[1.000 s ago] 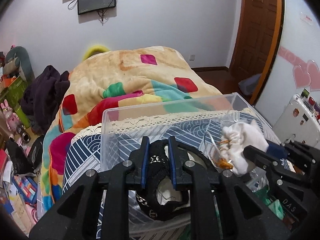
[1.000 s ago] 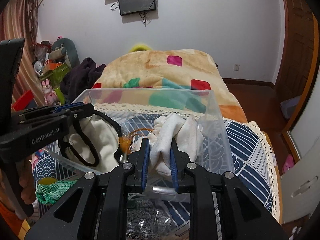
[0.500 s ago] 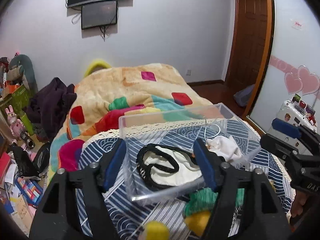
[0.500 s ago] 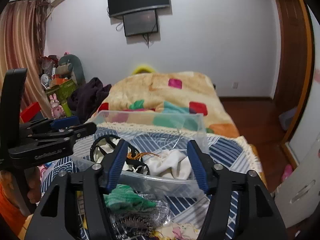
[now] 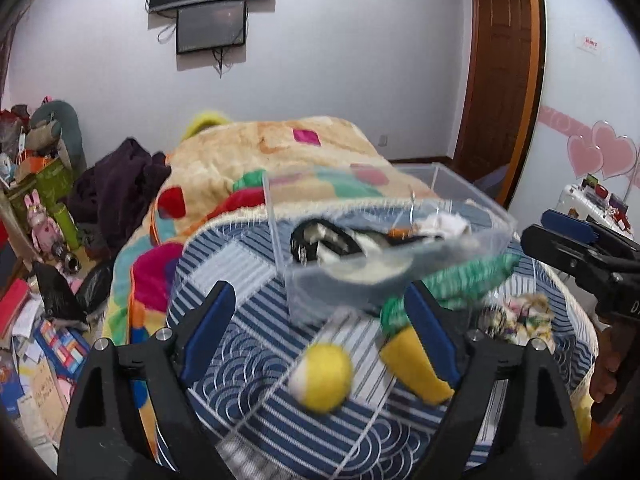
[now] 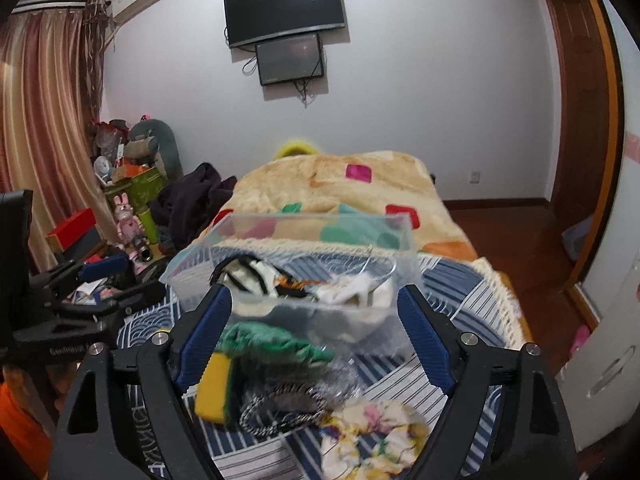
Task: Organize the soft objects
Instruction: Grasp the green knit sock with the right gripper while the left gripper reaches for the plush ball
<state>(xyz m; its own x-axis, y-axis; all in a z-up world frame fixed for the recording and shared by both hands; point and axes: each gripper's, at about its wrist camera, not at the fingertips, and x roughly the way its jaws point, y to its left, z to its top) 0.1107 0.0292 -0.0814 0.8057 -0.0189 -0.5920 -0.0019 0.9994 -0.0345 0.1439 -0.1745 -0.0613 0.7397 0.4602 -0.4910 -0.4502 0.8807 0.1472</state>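
Cloth items, black-trimmed cream and white, are held in the clear bin. Left gripper and right gripper are spread wide, empty, over a green-yellow knit.

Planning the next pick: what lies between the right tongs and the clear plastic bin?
In the right wrist view, a green-and-yellow knitted piece lies there.

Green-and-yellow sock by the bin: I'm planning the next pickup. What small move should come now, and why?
Probably lower the open right tongs onto the sock. It lies on the bed just outside the clear bin, between the spread fingers, while both tongs are empty.
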